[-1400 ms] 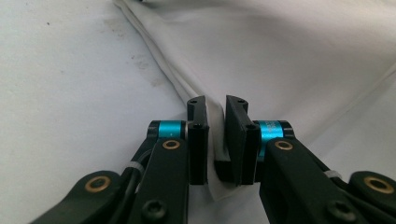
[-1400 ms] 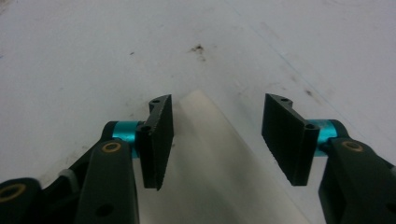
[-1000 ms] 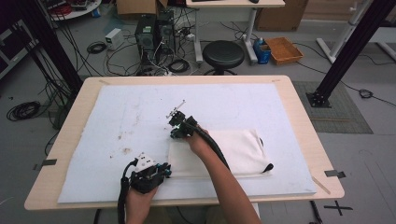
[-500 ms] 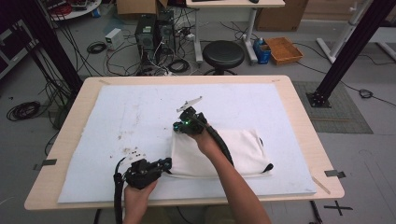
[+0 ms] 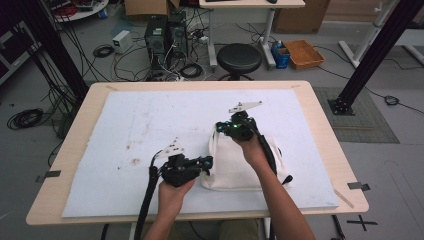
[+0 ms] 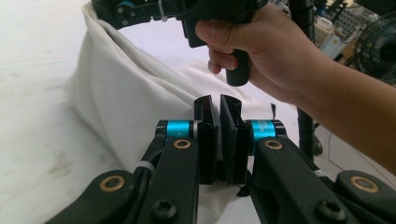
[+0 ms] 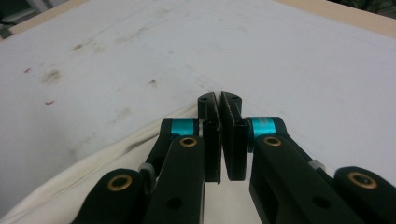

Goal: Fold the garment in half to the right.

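A light wooden table (image 5: pixel 320 125) carries a white mat (image 5: pixel 150 120) marked with small brown stains. From the high view, going left to right: the left gripper (image 5: pixel 206 162) sits near the front edge, held in the person's left hand (image 5: pixel 172 192), its jaws closed on the left edge of a cream cloth bag (image 5: pixel 235 167). The bag lies on the mat right of centre, its left side pulled up off the surface. The right gripper (image 5: pixel 223 126), held in the right hand (image 5: pixel 255 150), has its jaws clenched on the bag's upper left corner.

The left gripper view adds what the high view cannot: the left gripper (image 6: pixel 219 105) has its two black jaws pressed nearly together, with the cream fabric (image 6: pixel 121 93) rising as a taut sheet toward the other gripper, gripped by a hand (image 6: pixel 252 51) above.

The right gripper view shows the right gripper (image 7: pixel 219 100) with jaws squeezed shut and a fold of cream cloth (image 7: pixel 93 168) beneath them, the stained mat (image 7: pixel 140 56) beyond.

Whether the bag holds anything cannot be told; its inside is hidden.

On the floor behind the table stand a black stool (image 5: pixel 240 57) and an orange crate (image 5: pixel 302 52).
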